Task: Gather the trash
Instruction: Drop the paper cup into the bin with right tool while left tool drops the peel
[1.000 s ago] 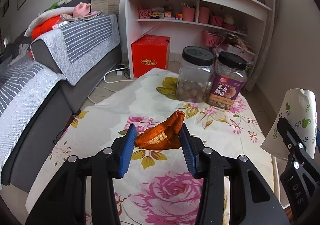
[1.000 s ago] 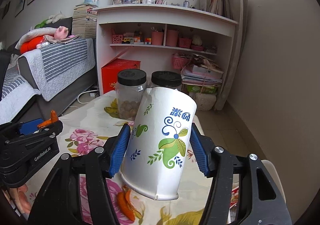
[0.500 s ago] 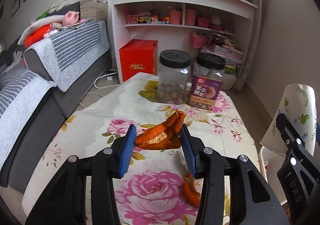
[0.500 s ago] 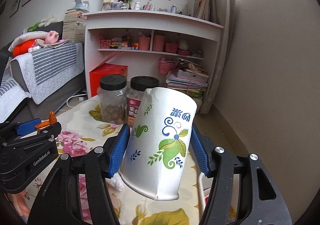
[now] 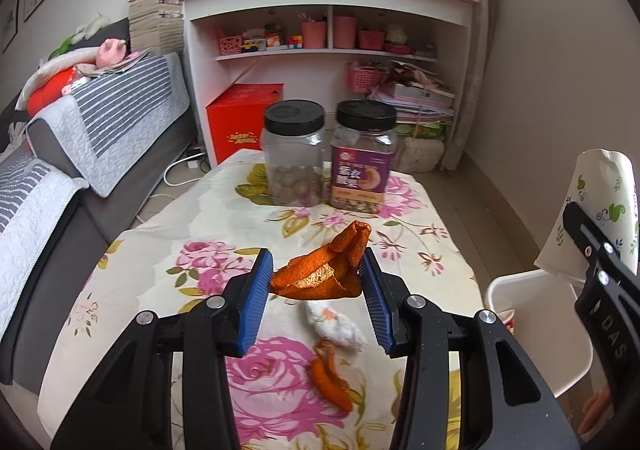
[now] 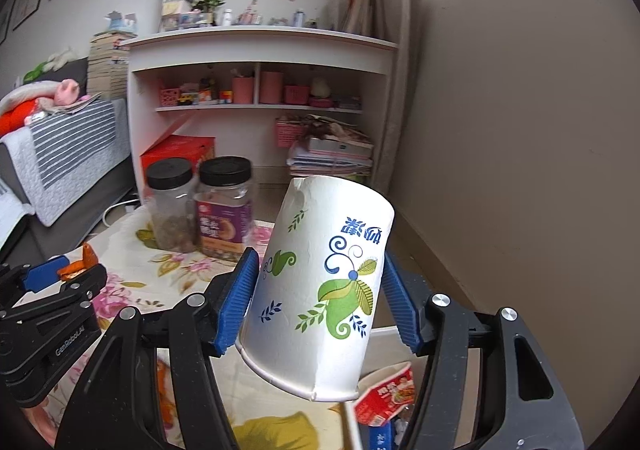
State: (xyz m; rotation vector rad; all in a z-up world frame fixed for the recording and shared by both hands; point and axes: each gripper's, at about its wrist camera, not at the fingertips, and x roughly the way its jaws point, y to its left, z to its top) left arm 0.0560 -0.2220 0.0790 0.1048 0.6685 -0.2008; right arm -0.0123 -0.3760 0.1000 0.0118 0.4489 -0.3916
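Now | left gripper [image 5: 316,274] jaws clamp orange peel [image 5: 324,274] | right gripper [image 6: 318,294] "GenRobot.AI" jaws clamp paper cup [image 6: 320,282]

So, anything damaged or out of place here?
Yes: the paper cup in the right gripper is upside down, its rim split. Orange peel and a crumpled tissue litter the tablecloth.

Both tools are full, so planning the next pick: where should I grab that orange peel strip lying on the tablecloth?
Take the orange peel strip across its narrow width near the middle, coming down from above. It lies flat and long on the table, so its ends offer little to pinch; the crumpled tissue sits close by its far end.
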